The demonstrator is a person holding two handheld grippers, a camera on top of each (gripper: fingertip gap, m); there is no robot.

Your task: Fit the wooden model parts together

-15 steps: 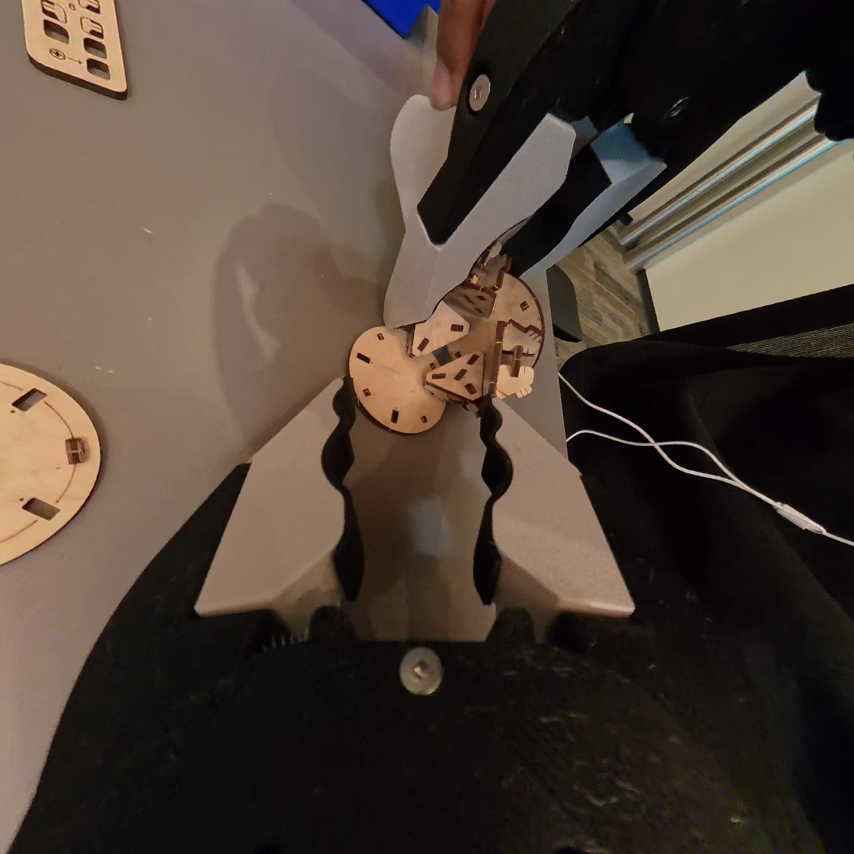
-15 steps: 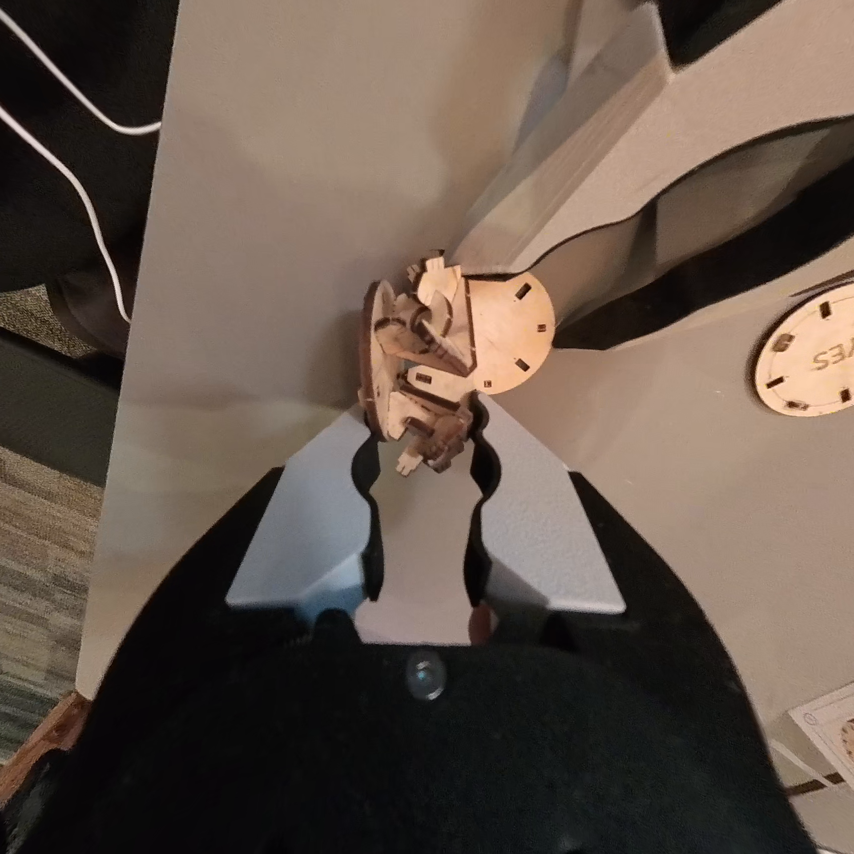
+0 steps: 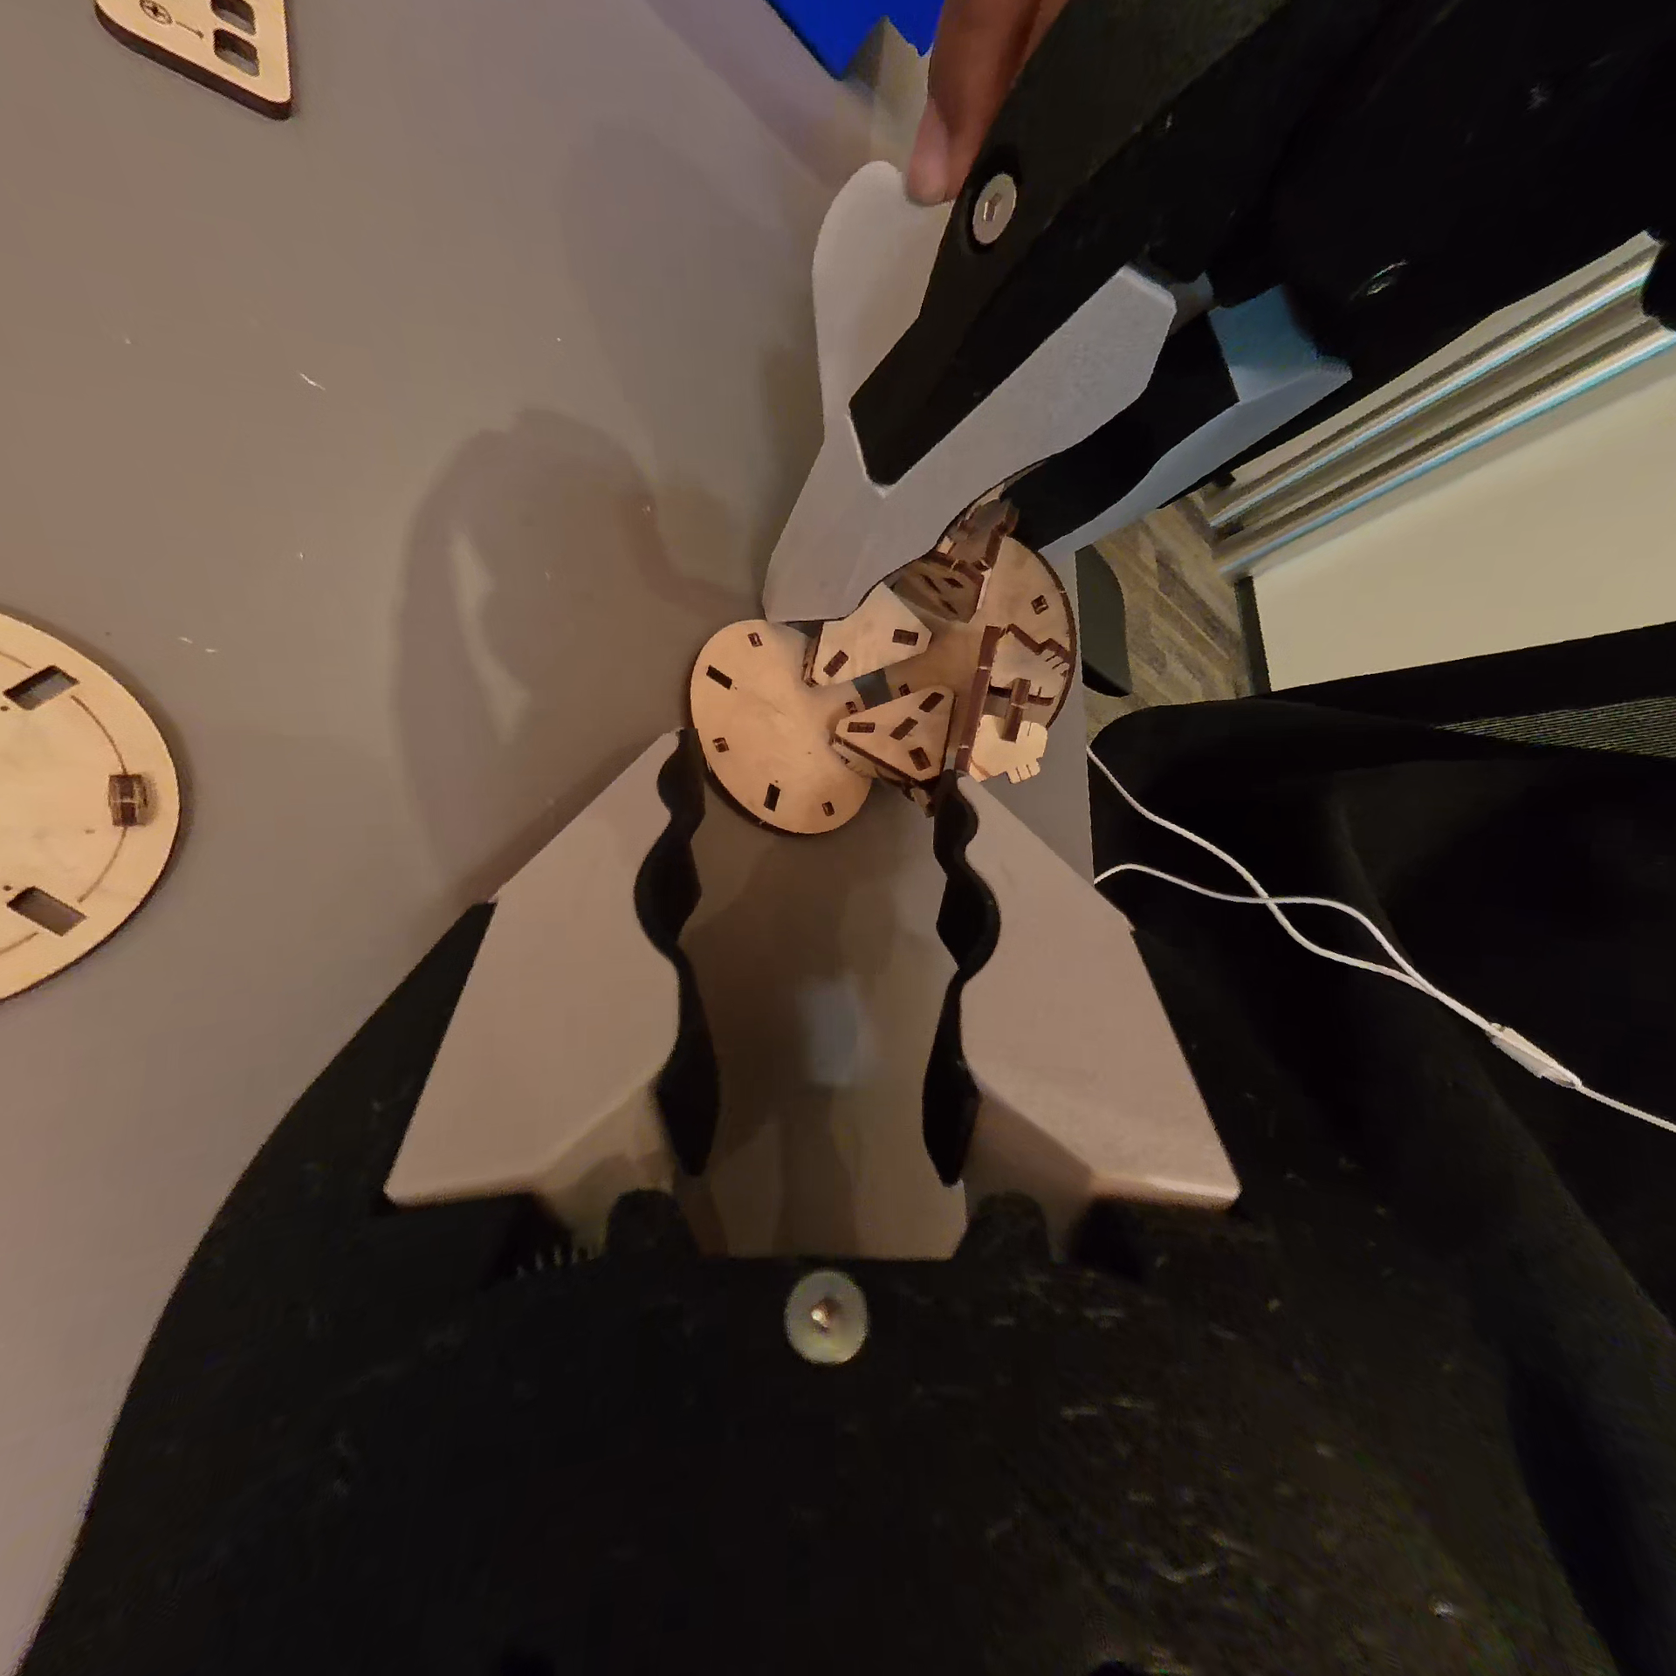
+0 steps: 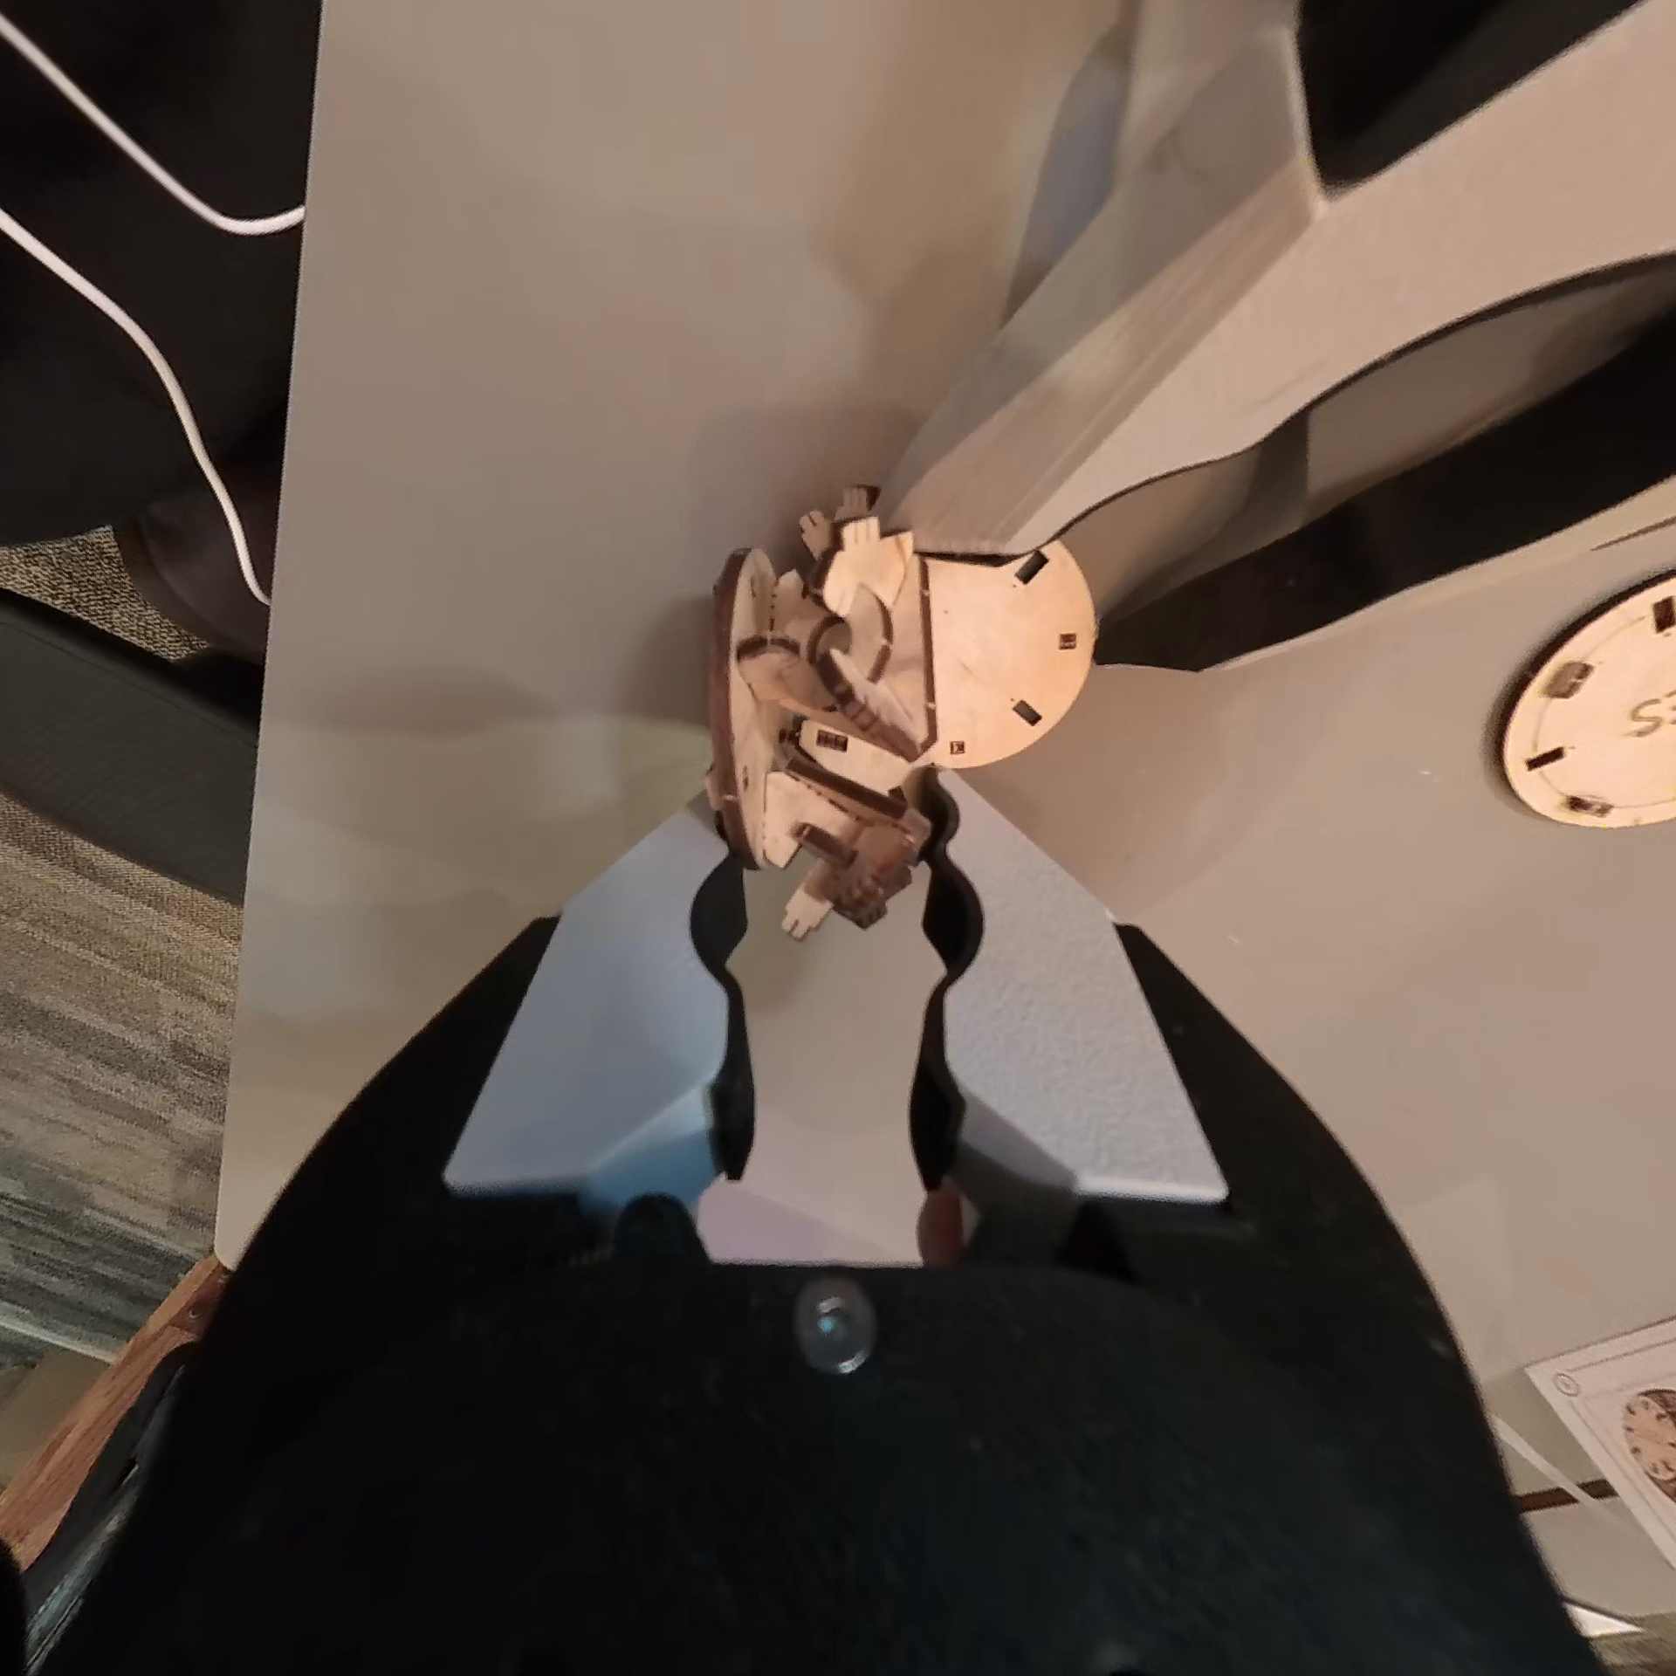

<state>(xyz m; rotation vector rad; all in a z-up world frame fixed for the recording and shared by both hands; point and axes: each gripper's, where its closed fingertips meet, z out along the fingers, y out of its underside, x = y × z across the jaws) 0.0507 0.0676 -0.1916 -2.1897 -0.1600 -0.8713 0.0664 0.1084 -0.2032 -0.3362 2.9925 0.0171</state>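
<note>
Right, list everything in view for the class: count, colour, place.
Wooden model: one, pale wood, near table's edge, between both grippers.
Loose wooden disc: one, pale, flat on table.
Slotted wooden panel: one, pale, on table.
Printed sheet: one, white, on table.
Cable: one, white, across black fabric.
Table: one, grey, beneath all.
Left gripper: one, grey-fingered, tips flanking model.
Right gripper: one, grey-fingered, clamped on model.
Finger: one, on right gripper's body.

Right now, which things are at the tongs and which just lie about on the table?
At the tongs: wooden assembly, gripped by right tongs; left tongs at its disc side.
Lying about: wooden disc, slotted wooden panel, white cable.
</note>
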